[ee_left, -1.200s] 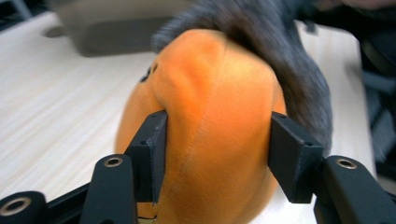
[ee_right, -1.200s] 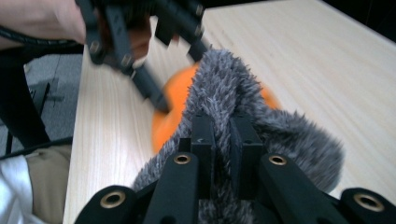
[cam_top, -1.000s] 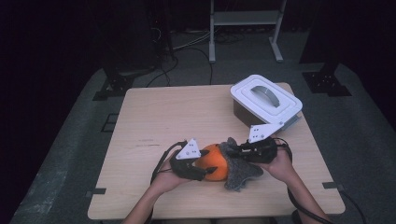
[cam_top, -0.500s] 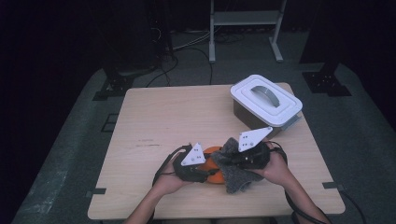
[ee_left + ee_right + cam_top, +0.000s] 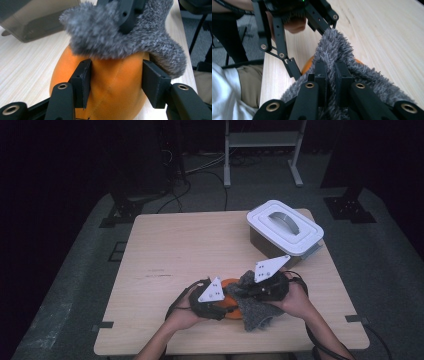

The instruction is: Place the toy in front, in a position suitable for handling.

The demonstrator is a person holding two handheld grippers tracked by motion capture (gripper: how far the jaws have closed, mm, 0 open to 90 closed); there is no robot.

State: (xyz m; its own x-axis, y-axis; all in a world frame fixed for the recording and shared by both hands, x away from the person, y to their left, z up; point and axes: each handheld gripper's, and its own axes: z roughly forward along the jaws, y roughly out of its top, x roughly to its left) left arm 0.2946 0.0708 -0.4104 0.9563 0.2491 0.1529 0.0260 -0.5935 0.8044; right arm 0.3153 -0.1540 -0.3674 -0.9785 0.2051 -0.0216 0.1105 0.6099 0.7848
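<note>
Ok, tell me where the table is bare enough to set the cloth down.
Bare: the table's whole left half and far middle, left of the box. Crowded: the near edge, where both grippers work the orange ball and grey cloth.

Bare table (image 5: pixel 190 245); lidded bin (image 5: pixel 284 227) far-right

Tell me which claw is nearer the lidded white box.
Right. The right claw, shut on the grey fluffy cloth, sits just in front of the white box. The left claw, its jaws around the orange ball, is farther off, to the right claw's left.
</note>
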